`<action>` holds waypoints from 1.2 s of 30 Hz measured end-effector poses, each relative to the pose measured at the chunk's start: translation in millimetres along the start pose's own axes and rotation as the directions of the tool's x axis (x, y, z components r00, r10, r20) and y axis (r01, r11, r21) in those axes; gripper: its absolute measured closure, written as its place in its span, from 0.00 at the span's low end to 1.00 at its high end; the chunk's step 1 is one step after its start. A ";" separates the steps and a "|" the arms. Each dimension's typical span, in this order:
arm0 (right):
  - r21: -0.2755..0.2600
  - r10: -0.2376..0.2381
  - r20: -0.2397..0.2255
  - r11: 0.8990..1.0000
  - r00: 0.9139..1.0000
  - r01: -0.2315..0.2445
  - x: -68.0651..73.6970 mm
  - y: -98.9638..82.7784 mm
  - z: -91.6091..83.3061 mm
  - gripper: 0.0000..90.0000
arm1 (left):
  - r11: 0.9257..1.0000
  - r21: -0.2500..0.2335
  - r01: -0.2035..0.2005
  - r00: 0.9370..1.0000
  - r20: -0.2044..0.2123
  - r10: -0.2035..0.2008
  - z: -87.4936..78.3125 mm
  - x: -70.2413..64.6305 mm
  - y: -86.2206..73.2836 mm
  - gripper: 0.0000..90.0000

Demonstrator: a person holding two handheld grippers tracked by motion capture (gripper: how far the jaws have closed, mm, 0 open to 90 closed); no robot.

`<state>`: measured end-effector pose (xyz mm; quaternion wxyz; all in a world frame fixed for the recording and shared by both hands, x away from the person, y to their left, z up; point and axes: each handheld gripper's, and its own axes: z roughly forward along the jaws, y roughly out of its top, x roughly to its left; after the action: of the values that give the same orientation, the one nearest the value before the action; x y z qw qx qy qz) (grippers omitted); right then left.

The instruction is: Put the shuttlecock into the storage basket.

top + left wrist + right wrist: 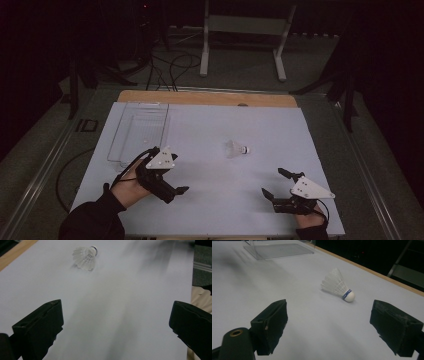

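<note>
We see a white shuttlecock (236, 148) lying on its side just right of centre in the high view, on the pale blue table (210, 200), its cork tip with a blue band pointing right. Our left gripper (170, 172) sits at the lower left with its jaws spread wide and nothing between them; our right gripper (272, 182) at the lower right is likewise wide apart. A clear plastic tray (140, 131), seemingly bare inside, stands at the upper left of the table.
</note>
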<state>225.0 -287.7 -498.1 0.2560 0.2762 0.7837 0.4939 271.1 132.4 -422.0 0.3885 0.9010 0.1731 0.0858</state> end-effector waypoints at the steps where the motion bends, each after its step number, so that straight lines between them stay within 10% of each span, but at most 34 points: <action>1: 0.002 0.004 0.001 1.000 1.000 -0.004 0.2 0.0 0.0 0.16 | 1.000 0.002 -0.004 1.000 0.001 0.004 1.9 -0.7 2.1 0.00; 18: 0.006 0.006 -0.001 1.000 1.000 -0.006 0.8 0.0 0.5 0.16 | 0.993 0.088 -0.082 0.996 0.045 0.078 29.7 -6.2 29.6 0.00; 36: 0.003 -0.002 -0.001 1.000 1.000 0.002 0.4 -0.1 -0.1 0.16 | 0.991 0.117 -0.061 0.993 0.103 0.049 53.1 -6.2 56.6 0.00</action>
<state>224.7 -287.5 -498.2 0.2558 0.2757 0.7847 0.4928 294.6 58.4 -417.1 0.3395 0.9302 0.1332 0.0410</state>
